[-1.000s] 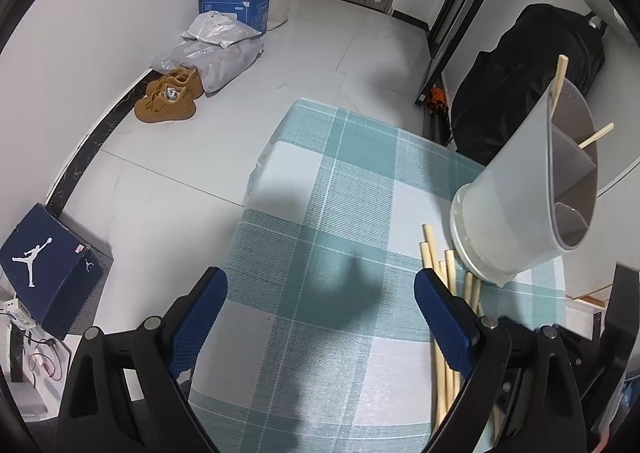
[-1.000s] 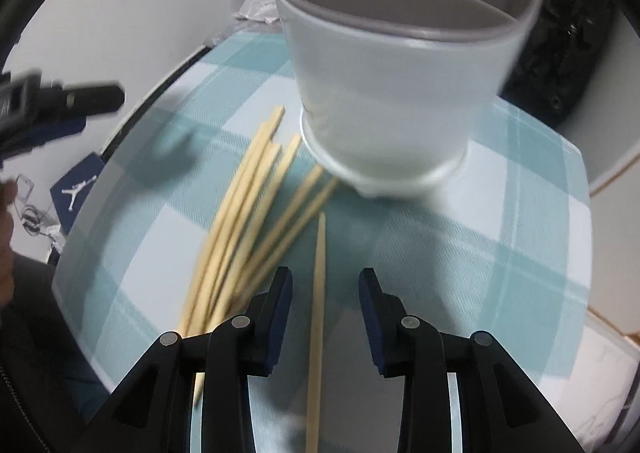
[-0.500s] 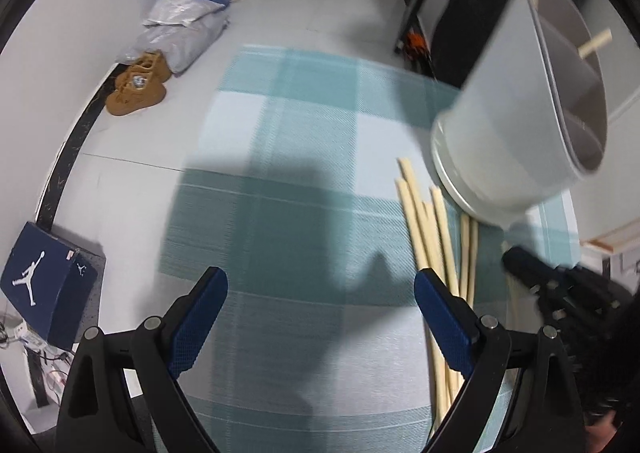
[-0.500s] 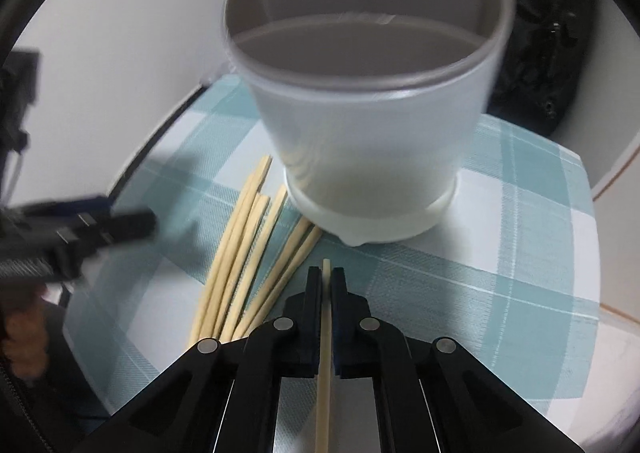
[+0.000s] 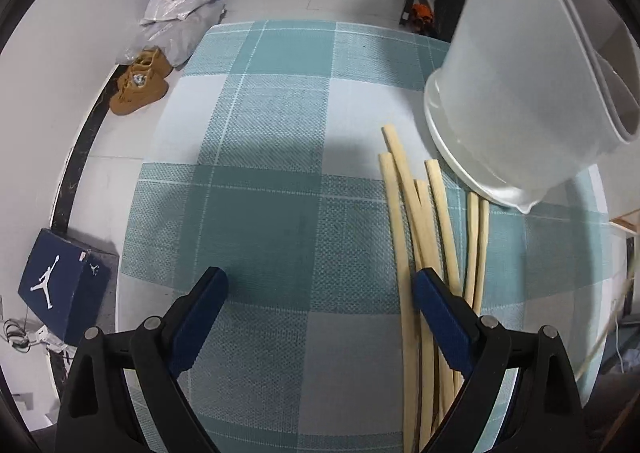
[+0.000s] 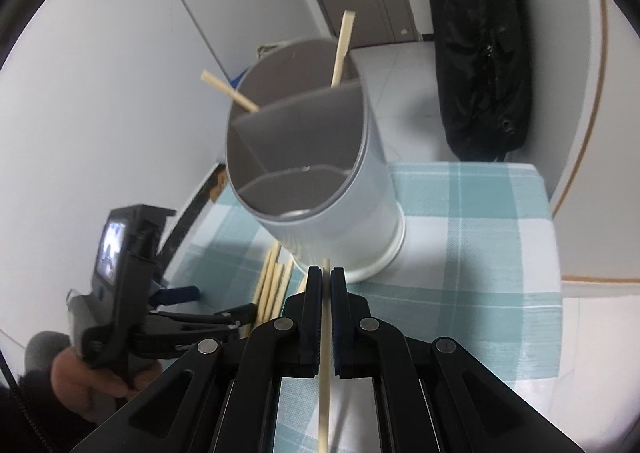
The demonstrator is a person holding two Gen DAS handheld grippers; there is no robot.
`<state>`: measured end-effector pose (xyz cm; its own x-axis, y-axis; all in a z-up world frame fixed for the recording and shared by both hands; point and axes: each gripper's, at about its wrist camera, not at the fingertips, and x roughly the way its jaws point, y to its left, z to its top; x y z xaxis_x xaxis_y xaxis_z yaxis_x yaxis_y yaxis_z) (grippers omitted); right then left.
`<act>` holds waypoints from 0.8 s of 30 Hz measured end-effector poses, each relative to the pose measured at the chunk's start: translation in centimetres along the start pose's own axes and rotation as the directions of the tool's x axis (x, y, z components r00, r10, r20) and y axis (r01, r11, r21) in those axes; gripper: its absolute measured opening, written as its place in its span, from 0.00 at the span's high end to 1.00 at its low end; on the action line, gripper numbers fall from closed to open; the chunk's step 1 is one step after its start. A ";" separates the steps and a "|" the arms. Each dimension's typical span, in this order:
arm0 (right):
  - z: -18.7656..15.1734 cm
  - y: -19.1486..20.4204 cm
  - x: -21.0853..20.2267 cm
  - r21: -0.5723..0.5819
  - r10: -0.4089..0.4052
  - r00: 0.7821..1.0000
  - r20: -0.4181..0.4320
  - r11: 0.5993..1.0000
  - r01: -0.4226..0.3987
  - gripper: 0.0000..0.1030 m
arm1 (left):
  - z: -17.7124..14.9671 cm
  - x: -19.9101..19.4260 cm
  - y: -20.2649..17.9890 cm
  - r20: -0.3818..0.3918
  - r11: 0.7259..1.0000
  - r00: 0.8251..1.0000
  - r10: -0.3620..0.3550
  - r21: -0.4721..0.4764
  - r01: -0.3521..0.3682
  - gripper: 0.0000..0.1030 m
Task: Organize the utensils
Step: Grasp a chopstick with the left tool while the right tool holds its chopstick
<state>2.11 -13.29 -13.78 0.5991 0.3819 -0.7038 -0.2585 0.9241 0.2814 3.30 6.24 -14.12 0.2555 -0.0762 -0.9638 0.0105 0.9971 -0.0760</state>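
With the single pale wooden chopstick (image 6: 325, 353) pinched between its jaws, the right gripper (image 6: 326, 285) sits just short of the grey divided plastic utensil holder (image 6: 320, 189), whose open front compartment lies ahead and above. Risk: a thin round stick may pivot in the pads, so its tip catches the rim. Left gripper (image 5: 320, 293) gapes wide and empty, with the loose chopsticks (image 5: 436, 237) by its right finger on the teal checked tablecloth (image 5: 256, 213).

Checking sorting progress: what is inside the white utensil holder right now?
Two chopsticks stick out of the white utensil holder's far compartment. The near compartments look empty as far as visible; their bottoms and the chopsticks' lower ends are hidden by the dividers.
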 end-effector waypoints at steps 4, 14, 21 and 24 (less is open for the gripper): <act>0.2 0.3 -0.2 0.006 0.004 0.999 0.033 1.000 -0.004 0.97 | 0.4 0.4 0.1 -0.011 1.000 1.000 0.021 -0.017 -0.021 0.11; 0.7 0.1 -2.1 0.011 0.019 0.996 0.084 1.000 -0.020 0.97 | 2.5 -0.1 -0.7 0.059 0.997 0.995 0.075 0.009 -0.076 0.11; 0.9 -0.6 -2.2 0.033 0.030 0.996 0.088 0.999 -0.034 0.97 | 2.7 0.8 -1.1 0.098 0.994 0.990 0.105 0.014 -0.107 0.17; 1.0 -0.8 -2.4 0.038 0.034 0.995 0.095 0.999 -0.037 0.97 | 2.9 1.2 -0.6 0.100 0.995 0.990 0.100 0.001 -0.101 0.20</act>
<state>1.69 -14.96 -11.69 0.6594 0.4122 -0.6287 -0.2514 0.9090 0.3324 6.44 5.59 -14.52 0.3511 0.0253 -0.9360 -0.0142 0.9997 0.0217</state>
